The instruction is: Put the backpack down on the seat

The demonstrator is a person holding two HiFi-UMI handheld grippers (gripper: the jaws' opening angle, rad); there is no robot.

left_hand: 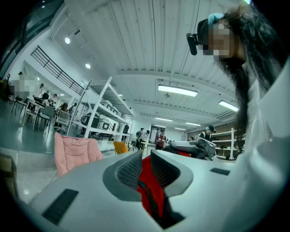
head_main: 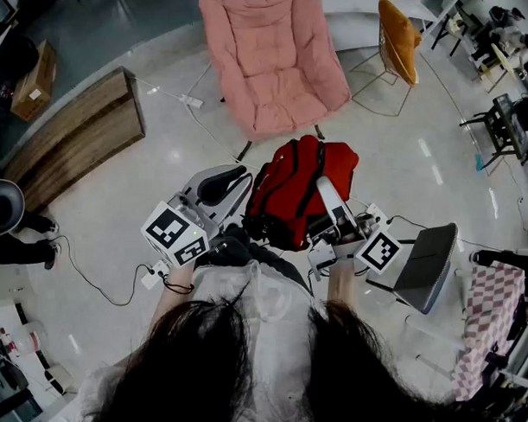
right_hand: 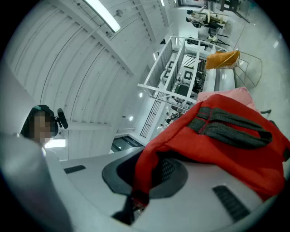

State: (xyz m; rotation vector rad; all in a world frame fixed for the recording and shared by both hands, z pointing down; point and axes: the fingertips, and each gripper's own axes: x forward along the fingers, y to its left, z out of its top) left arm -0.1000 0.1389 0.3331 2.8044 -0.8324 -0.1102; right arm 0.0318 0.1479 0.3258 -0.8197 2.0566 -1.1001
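Observation:
The red backpack (head_main: pixel 299 194) with grey straps hangs in the air in front of me, above the floor and short of the pink seat (head_main: pixel 274 59). My left gripper (head_main: pixel 241 186) is at the bag's left side, shut on a fold of its red fabric (left_hand: pixel 152 188). My right gripper (head_main: pixel 323 192) holds the bag's right side. In the right gripper view the jaws (right_hand: pixel 147 171) pinch the red edge of the backpack (right_hand: pixel 222 140), which drapes over the gripper. The pink seat (left_hand: pixel 74 152) also appears in the left gripper view, far off to the left.
An orange chair (head_main: pixel 398 37) stands to the right of the pink one. A wooden bench (head_main: pixel 72 134) lies at the left. A grey box-like unit (head_main: pixel 426 268) and a pink checked cloth (head_main: pixel 490 309) are at my right. Cables (head_main: pixel 97 282) run over the glossy floor.

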